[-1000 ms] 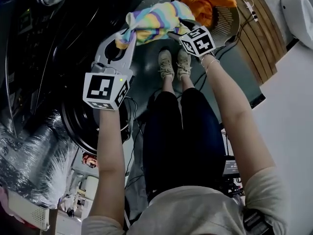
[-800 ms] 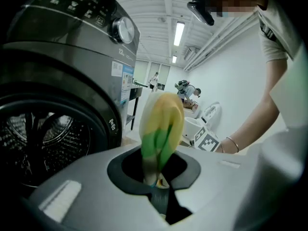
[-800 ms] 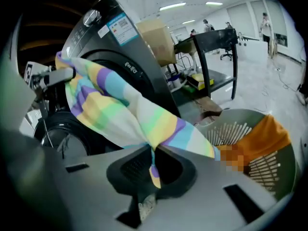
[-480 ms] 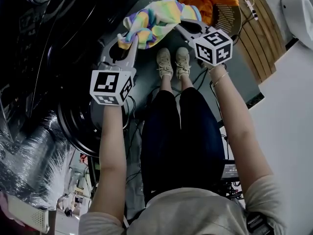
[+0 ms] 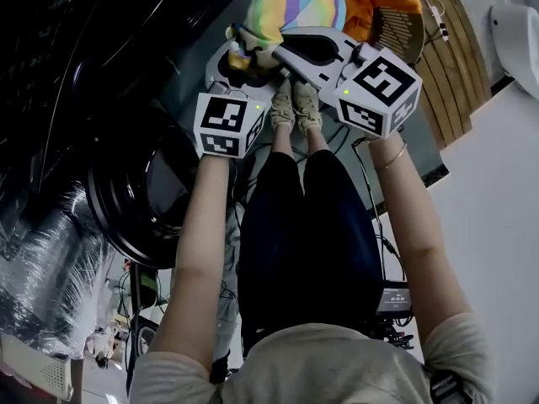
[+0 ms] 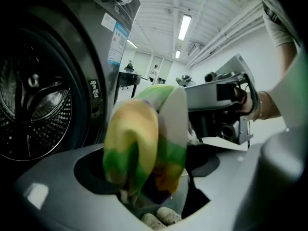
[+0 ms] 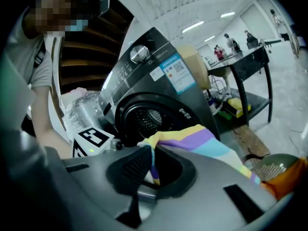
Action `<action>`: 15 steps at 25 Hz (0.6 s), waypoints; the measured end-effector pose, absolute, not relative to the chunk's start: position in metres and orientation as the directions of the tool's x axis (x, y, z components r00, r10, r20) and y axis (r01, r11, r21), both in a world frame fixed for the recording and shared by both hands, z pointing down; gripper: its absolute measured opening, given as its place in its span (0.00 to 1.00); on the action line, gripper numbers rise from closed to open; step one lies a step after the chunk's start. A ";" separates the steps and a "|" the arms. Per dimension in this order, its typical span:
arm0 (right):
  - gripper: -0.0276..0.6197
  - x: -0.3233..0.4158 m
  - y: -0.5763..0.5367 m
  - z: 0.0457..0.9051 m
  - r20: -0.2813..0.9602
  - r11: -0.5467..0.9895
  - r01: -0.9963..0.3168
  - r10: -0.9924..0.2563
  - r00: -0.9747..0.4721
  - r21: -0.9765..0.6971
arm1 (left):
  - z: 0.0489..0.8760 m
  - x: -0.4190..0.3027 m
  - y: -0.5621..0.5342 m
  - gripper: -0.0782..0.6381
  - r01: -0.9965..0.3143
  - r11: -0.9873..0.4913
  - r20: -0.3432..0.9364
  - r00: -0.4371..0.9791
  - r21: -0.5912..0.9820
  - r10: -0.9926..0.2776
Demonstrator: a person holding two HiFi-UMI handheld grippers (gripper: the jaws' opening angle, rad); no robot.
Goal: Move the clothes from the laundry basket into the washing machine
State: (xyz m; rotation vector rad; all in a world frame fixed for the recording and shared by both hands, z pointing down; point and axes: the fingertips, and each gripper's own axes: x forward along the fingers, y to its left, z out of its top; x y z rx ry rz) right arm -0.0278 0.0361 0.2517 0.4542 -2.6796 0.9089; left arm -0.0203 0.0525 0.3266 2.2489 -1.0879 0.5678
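A rainbow-striped garment [image 5: 290, 7] hangs bunched in the air between the two grippers. My right gripper [image 5: 282, 50] is shut on it, and the stripes run out of the pinched jaws [image 7: 192, 141]. My left gripper [image 5: 240, 57] sits just left of it with its jaws opening. The cloth [image 6: 144, 143] dangles between those jaws and is not pressed by them. The washing machine's drum opening [image 6: 33, 105] is to the left. At the top right the laundry basket [image 5: 400, 32] holds an orange garment [image 5: 375, 2].
The washer's round door [image 5: 139, 200] hangs open at the lower left. The person's shoes [image 5: 295, 108] stand on the floor under the grippers. Behind the basket is a wooden panel [image 5: 455, 49]. A crinkled foil hose [image 5: 50, 268] lies at the left.
The right gripper has closed on the striped garment and lifted it up and away from the basket. The left gripper has come down and its jaws have spread apart.
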 end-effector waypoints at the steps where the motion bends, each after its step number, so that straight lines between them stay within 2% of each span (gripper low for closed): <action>1: 0.08 -0.035 0.041 0.247 0.332 0.749 -0.349 -0.182 -0.926 -0.563 | 0.326 -0.021 0.046 0.65 -0.817 -0.494 0.573 0.567 0.297 -0.592; 4: 0.08 -0.052 0.049 0.246 0.282 0.725 -0.305 -0.157 -0.946 -0.618 | 0.325 -0.030 0.026 0.64 -0.858 -0.434 0.523 0.511 0.274 -0.682; 5: 0.08 -0.054 0.051 0.248 0.275 0.717 -0.307 -0.165 -0.947 -0.626 | 0.327 -0.035 0.023 0.60 -0.872 -0.398 0.515 0.490 0.286 -0.703; 6: 0.08 -0.055 0.053 0.251 0.274 0.713 -0.311 -0.171 -0.946 -0.628 | 0.331 -0.040 0.024 0.50 -0.881 -0.366 0.513 0.473 0.300 -0.717; 7: 0.08 -0.057 0.055 0.254 0.279 0.717 -0.316 -0.173 -0.944 -0.622 | 0.334 -0.045 0.027 0.44 -0.887 -0.344 0.514 0.459 0.308 -0.724; 9: 0.09 -0.062 0.062 0.261 0.297 0.737 -0.321 -0.170 -0.940 -0.595 | 0.341 -0.052 0.035 0.37 -0.899 -0.325 0.533 0.436 0.293 -0.725; 15: 0.12 -0.055 0.075 0.278 0.326 0.711 -0.357 -0.188 -0.927 -0.605 | 0.357 -0.108 0.053 0.36 -0.939 -0.183 0.594 0.326 0.290 -0.735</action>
